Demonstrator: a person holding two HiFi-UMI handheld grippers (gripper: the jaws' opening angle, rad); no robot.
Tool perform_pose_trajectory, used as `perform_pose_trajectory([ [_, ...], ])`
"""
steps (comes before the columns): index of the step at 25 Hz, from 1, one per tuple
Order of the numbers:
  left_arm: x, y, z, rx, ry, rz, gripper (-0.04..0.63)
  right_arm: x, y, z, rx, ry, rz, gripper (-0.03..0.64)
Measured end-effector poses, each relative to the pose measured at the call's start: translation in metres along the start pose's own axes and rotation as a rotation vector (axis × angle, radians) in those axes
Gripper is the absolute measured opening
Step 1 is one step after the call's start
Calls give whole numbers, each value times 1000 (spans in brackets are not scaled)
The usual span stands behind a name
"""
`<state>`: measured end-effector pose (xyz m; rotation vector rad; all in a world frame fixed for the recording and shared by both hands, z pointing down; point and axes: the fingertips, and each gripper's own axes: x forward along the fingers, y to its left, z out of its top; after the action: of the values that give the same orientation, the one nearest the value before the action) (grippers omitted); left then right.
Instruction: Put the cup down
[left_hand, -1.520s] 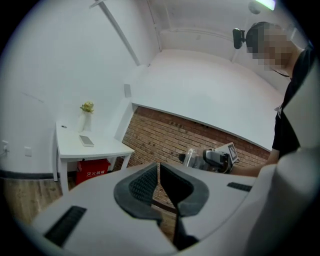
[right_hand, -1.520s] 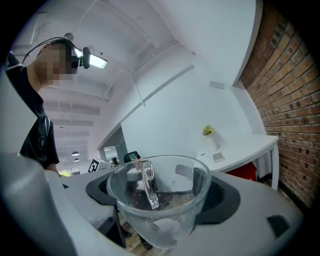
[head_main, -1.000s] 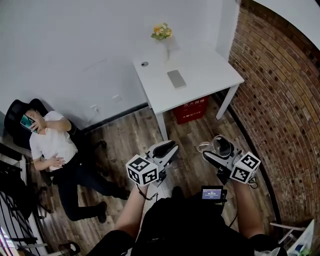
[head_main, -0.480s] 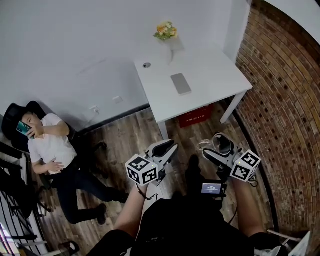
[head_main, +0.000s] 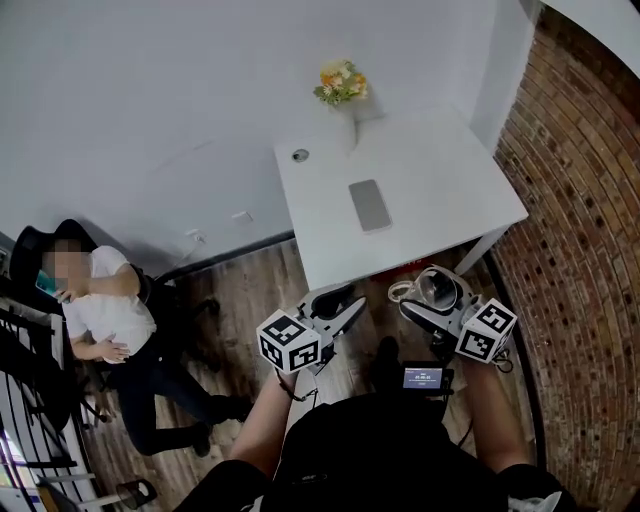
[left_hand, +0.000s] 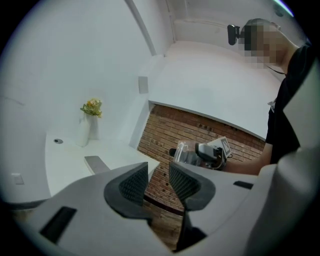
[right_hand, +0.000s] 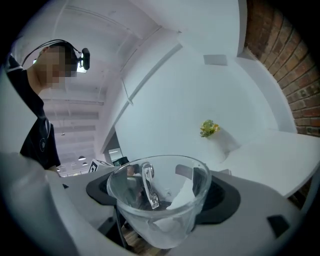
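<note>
Two grippers are out front, so nearest first. On the right gripper the jaws are spread wide around a clear glass cup. Its pads press on either side of the bowl, with the mouth up and the handle poking out clear of the pads. That side-on hold looks meant to keep the cup upright for a straight set-down.

The left gripper carries nothing. Its jaws have just been opening and stand a small gap apart, with only brick wall and floor showing through. I'd call it the spare hand, riding alongside.

The cup hangs in the air just short of the near edge of the table, not over it yet.

Further on, a phone lies flat mid-table, and a vase of flowers stands at the back against the white wall. That leaves the bare front strip as the likely landing spot.

Well off to the left, a person lounges in a chair, clear of all this.
</note>
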<state>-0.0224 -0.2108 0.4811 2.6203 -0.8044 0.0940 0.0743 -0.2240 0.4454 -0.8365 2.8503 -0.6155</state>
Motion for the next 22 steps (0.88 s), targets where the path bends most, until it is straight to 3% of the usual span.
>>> perform_pose_trajectory([
  [5, 48, 38, 26, 13, 14, 41, 121, 23, -52, 28, 0, 13, 34, 440],
  [12, 99, 76, 69, 29, -32, 64, 121, 54, -104, 60, -11, 21, 89, 440],
  [22, 115, 105, 72, 11, -14, 89, 121, 81, -132, 59, -3, 56, 121, 440],
])
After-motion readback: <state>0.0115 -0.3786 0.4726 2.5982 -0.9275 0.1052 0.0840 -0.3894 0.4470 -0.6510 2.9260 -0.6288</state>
